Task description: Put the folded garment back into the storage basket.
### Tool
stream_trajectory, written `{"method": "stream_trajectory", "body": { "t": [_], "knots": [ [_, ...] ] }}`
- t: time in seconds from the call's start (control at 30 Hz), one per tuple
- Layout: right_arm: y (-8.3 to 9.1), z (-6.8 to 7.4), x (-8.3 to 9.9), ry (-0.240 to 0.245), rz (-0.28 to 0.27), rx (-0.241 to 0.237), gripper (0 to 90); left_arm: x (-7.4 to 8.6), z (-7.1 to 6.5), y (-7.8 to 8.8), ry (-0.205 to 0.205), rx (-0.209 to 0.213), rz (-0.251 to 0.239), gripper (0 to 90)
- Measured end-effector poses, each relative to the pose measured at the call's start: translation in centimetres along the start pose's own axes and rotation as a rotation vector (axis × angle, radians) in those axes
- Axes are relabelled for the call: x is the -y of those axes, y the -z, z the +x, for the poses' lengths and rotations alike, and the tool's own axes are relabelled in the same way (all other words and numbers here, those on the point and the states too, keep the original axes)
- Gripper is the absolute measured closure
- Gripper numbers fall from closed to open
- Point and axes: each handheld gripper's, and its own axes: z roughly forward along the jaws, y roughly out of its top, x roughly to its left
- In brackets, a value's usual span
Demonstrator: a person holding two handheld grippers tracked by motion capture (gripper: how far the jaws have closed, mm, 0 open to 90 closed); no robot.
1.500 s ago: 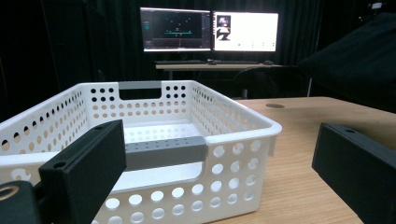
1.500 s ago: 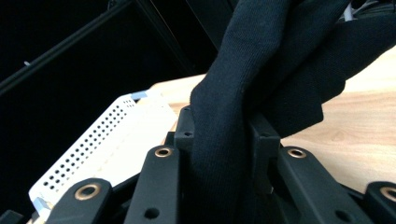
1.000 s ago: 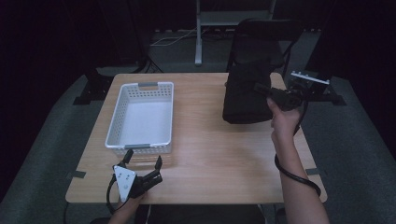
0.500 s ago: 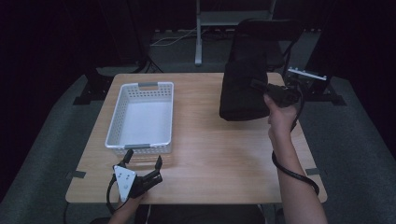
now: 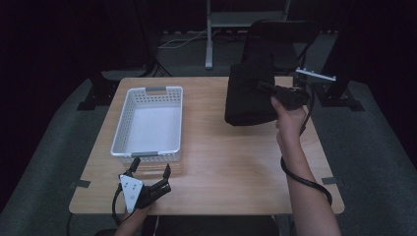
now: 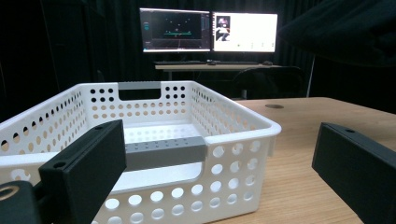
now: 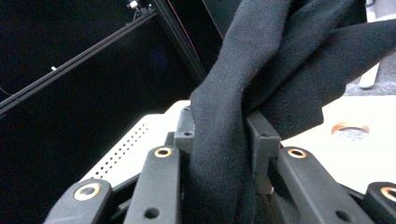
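A black cloth garment (image 5: 248, 93) hangs bunched above the far right of the wooden table (image 5: 221, 162), its lower edge near or on the tabletop. My right gripper (image 5: 264, 87) is shut on a fold of it; in the right gripper view the fabric (image 7: 261, 70) is pinched between the jaws of the right gripper (image 7: 224, 135). A white perforated basket (image 5: 120, 130) stands empty on the left half of the table. My left gripper (image 5: 150, 167) stays open just in front of the basket's near wall (image 6: 233, 135), with nothing between the jaws of the left gripper (image 6: 224, 156).
A dark chair (image 5: 280, 34) stands behind the table's far right corner, with a small metal bracket (image 5: 315, 74) beside it. Two lit monitors (image 6: 210, 30) sit on a desk beyond the table. The right gripper's cable (image 5: 305, 179) loops beside the forearm.
The right gripper and the hanging black garment have drifted slightly left, toward the basket. The left gripper has kept still.
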Motion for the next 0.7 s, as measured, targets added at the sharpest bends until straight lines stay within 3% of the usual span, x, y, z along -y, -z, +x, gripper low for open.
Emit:
{"method": "stream_trajectory", "body": {
  "t": [0.7],
  "knots": [
    [-4.0, 3.1, 0.1, -0.003, 0.007, -0.069, 72.1, 0.0, 0.0, 0.0, -0.001, 0.001, 0.002, 4.3]
  ]
}}
